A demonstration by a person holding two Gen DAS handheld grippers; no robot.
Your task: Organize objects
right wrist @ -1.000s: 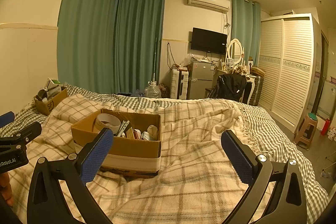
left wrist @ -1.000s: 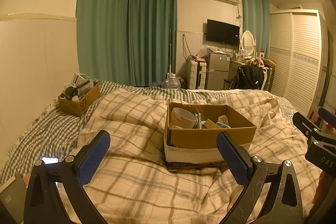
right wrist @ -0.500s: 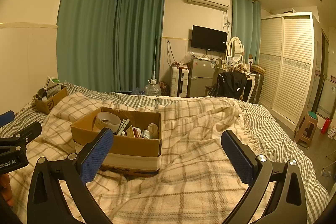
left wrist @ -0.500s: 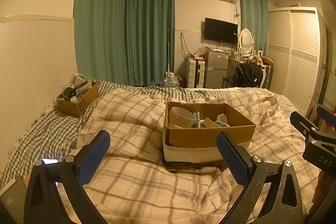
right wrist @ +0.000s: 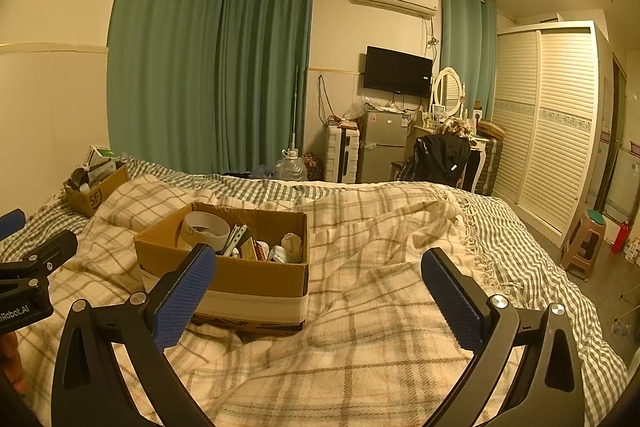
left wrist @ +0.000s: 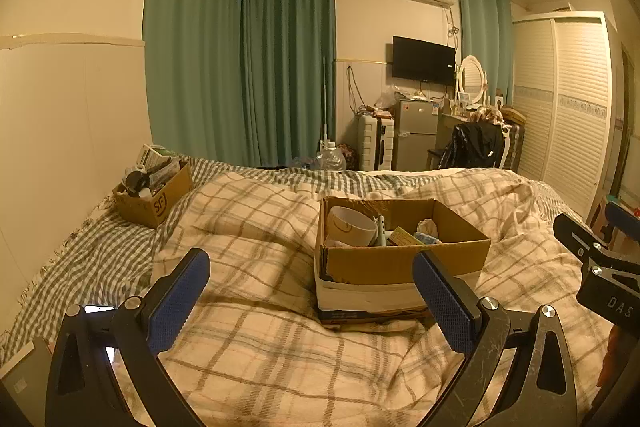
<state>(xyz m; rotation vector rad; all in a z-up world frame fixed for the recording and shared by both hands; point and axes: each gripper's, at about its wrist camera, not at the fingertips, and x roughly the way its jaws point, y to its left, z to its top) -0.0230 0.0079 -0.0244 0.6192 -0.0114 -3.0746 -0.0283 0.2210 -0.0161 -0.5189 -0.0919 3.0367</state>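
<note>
1. The left gripper [left wrist: 310,297] hangs over the blanket [left wrist: 260,355] with its fingers spread wide, holding nothing.
2. The right gripper [right wrist: 320,297] is likewise spread wide and empty, beside the left one.
3. The box [left wrist: 394,263] sits on the blanket ahead of both grippers, apart from them, holding a cup [left wrist: 352,225] lying on its side among small items.
4. A second box [left wrist: 154,193] sits far left by the wall, well apart from the first.

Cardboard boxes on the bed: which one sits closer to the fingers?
The larger box on the plaid blanket, holding a white cup. The smaller "SF" box sits far off by the wall.
</note>
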